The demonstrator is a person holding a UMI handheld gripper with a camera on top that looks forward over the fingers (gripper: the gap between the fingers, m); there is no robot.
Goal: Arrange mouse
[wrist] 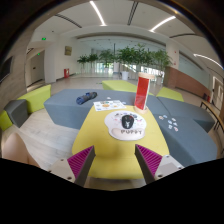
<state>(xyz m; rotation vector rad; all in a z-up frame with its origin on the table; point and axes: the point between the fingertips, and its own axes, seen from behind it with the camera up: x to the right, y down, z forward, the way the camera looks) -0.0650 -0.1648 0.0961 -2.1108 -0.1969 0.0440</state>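
Observation:
A dark mouse (127, 123) lies on a white round mat (124, 126) on a yellow table (105, 150), well beyond my fingers. My gripper (115, 160) is open and empty, with its magenta pads (80, 160) wide apart over the table's near edge. Nothing stands between the fingers.
A red upright box (143, 93) stands at the table's far end. A white paper (106, 104) lies at the far left of the table. Grey tables (72, 108) flank it on both sides, the right one (190, 125) bearing small objects (167, 123). Potted plants (130, 58) line the far windows.

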